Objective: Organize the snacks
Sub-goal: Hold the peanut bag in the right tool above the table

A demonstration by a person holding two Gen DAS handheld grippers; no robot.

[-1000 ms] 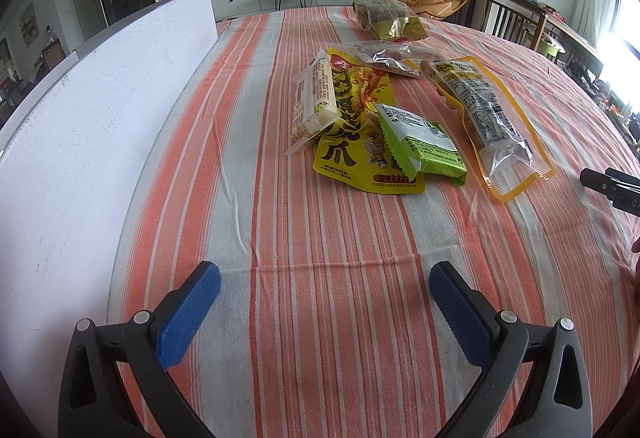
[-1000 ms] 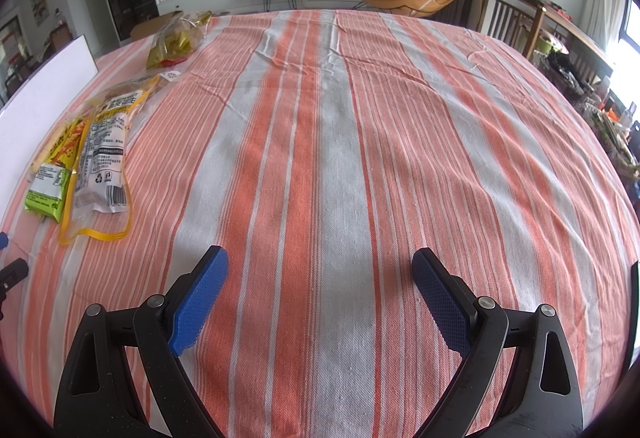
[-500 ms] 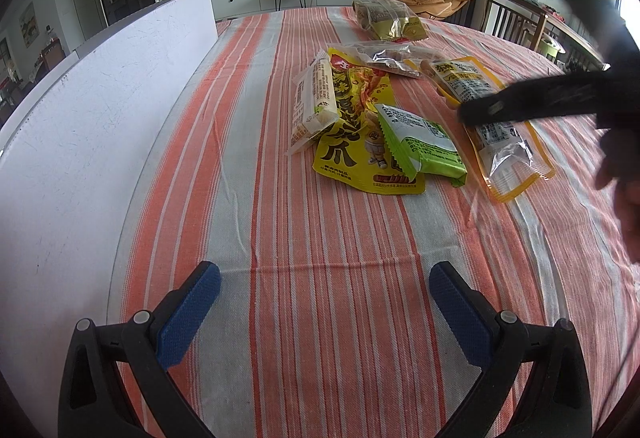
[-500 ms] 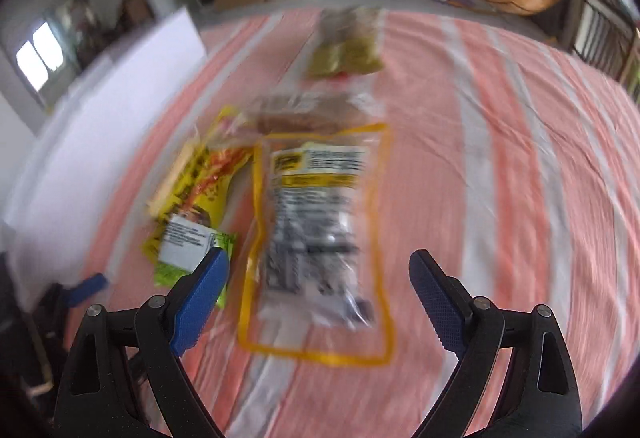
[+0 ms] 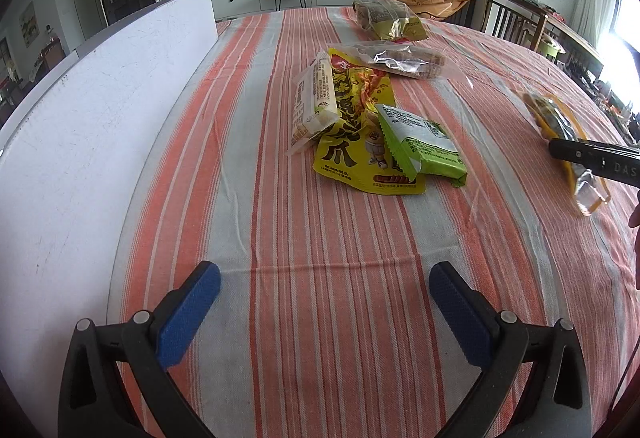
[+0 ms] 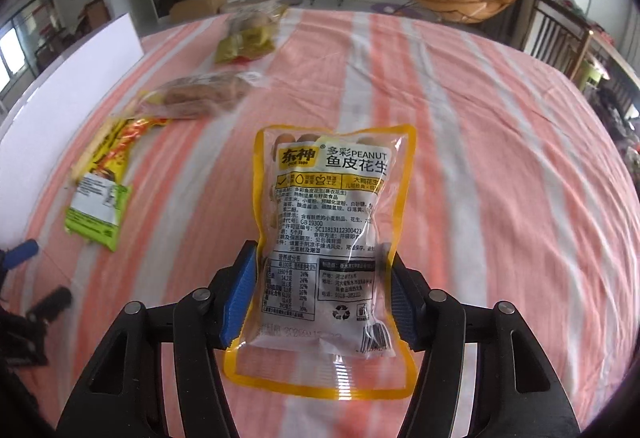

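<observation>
Right, left wrist view first: our left gripper [image 5: 324, 302] hangs with its blue pads wide apart and nothing between them, low over the striped tablecloth [image 5: 340, 238]. Taking the yellow pouch [image 5: 360, 118] as landmark, a cream bar [image 5: 316, 98] lies on its left edge, a green packet [image 5: 424, 148] overlaps its right corner, a clear bag [image 5: 404, 58] sits just beyond it, and a gold bag [image 5: 388, 20] farther beyond. Well right of the yellow pouch, our right gripper's black finger crosses the peanut bag [image 5: 588, 174].

Right wrist view: our right gripper [image 6: 320, 298] is clamped on the peanut bag [image 6: 332, 222], pads squeezing its lower sides, and it appears lifted off the cloth. It's a clear pouch with a yellow border, printed label facing us, contents loose, so likely floppy. We judge the step is carrying it to a sorted spot; best to hold firm, move level, and set it flat, clear of the pile around the yellow pouch [image 6: 108, 146].
</observation>
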